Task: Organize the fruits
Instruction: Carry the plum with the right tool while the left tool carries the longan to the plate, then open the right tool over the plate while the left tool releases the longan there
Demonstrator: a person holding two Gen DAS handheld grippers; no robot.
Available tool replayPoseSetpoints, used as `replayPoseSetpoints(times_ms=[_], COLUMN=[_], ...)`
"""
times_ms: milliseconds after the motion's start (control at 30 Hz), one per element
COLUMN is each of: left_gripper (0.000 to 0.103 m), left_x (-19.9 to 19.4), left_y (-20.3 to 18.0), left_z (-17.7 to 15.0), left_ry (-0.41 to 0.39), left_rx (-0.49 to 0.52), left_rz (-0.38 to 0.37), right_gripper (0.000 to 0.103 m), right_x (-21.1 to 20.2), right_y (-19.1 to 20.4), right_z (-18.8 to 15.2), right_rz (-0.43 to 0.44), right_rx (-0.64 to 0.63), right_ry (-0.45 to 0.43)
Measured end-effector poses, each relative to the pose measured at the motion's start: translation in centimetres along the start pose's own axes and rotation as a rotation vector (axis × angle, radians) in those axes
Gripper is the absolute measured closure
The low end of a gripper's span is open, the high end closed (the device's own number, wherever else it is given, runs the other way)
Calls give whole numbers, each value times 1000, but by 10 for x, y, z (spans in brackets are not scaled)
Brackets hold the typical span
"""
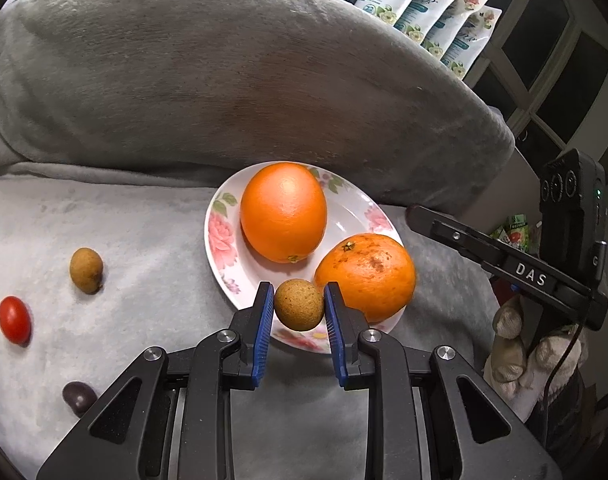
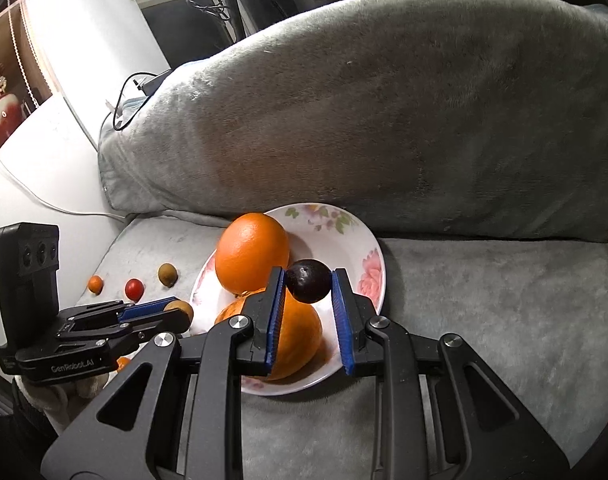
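Left wrist view: the left tool (image 1: pixel 299 307) is closed on a speckled brown longan (image 1: pixel 299 305), held over the near rim of the floral plate (image 1: pixel 219 236), where a smooth orange (image 1: pixel 283 212) and a blemished orange (image 1: pixel 367 274) already lie. In the right wrist view the right tool (image 2: pixel 308 285) is clamped on a dark round fruit (image 2: pixel 308 281) above the same plate.

Risks noted: both held fruits are small and round and are pinched near the pad tips; a slip is judged possible. Release at the rim could send the longan rolling onto the grey blanket (image 1: pixel 115 248). Both tools converge on one plate, so contact between them is possible.

Still loose on the blanket: a second longan (image 1: pixel 86 270), a red tomato (image 1: pixel 14 319) and a dark fruit (image 1: pixel 79 398), the last partly hidden by the tool body. Plate floor beneath the oranges is obscured. A small orange fruit (image 2: pixel 95 284) is recorded in the right view only; its kind cannot be determined.
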State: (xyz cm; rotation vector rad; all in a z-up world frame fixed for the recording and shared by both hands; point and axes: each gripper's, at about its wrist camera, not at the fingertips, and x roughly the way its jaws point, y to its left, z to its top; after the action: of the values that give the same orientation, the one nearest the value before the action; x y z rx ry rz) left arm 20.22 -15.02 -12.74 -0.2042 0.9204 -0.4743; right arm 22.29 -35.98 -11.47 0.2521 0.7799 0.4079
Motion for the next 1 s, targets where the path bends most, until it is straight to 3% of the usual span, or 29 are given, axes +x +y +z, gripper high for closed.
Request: replayPoseSetpoints(times_ms=[267,333,367,433,467,500,700,1000], left_gripper=[79,71,66,61,57,51,25,25], left_x=[-1,-3,-4,-5,-5,-6,-12,-20], left_y=[-5,-5,-5,-6,-6,-6,-10,-19], left_z=[0,0,0,0,0,0,-1,-3], left_ry=[-12,-18,-21,-24,-25,-28,-53,-70], left_rx=[24,30,32,36,39,42,58,99], left_rz=[-6,-6,-7,-10,-11,-10,8,65], right_gripper=[78,78,75,56,38,28,12,12], right_x=[4,5,5,4,3,1,-10,-21], right_y=[-1,-1,-1,-1,-1,0,2,14], right_z=[2,4,4,4,4,4,7,8], right_rz=[20,20,21,21,18,16,45,31], right_rx=[7,6,6,6,6,6,19,-5], right_ry=[3,1,1,-4,-10,-20,-66,-85])
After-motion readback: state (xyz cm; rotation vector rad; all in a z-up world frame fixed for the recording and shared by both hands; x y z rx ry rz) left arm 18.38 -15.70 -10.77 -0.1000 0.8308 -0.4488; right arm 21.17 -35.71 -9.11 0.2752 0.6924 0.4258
